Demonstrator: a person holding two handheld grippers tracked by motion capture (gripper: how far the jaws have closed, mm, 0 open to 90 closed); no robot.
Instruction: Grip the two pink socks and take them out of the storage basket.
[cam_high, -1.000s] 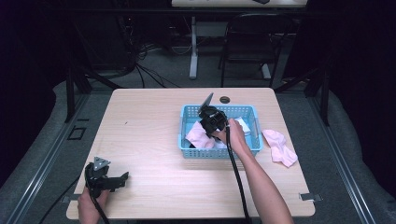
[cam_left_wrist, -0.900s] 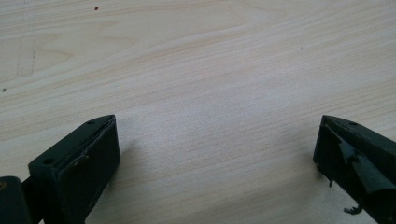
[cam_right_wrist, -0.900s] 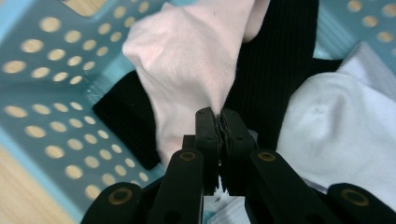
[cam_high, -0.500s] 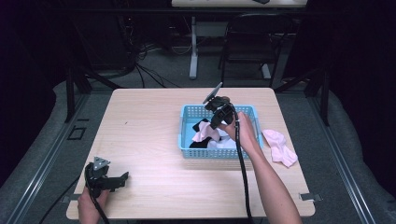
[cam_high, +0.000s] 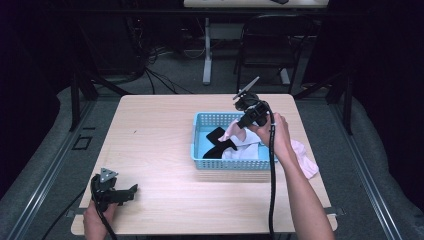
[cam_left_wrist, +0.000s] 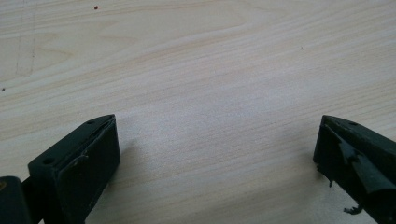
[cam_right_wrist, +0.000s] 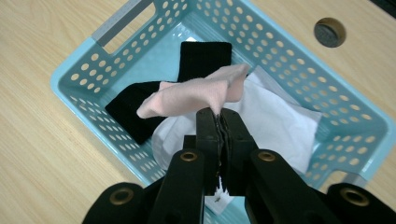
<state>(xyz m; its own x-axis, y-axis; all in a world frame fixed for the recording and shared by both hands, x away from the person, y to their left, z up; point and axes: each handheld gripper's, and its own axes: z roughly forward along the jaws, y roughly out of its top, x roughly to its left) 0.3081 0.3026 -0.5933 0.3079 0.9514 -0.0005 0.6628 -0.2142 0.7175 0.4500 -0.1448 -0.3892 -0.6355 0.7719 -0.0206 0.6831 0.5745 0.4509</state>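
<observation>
A soft pink fabric sock (cam_right_wrist: 196, 95) is being pinched by its edge in the closed jaws of the right gripper (cam_right_wrist: 219, 122) above the perforated light-blue plastic basket (cam_right_wrist: 299, 56), and, being thinly gripped, is judged likely to slip free and drop below the jaws, while the left gripper (cam_left_wrist: 215, 154) is being rested open-jawed on the worktop (cam_left_wrist: 196, 70).

I can't see the lower half of the white cloth (cam_right_wrist: 280, 116); my right gripper (cam_right_wrist: 219, 116) covers it, and the bottom edge cuts off that gripper's body. The pink sock (cam_right_wrist: 196, 95) hides part of the black sock (cam_right_wrist: 140, 109) beneath. From above, a second pink sock (cam_high: 306, 161) lies partly behind my forearm, its shape unclear
</observation>
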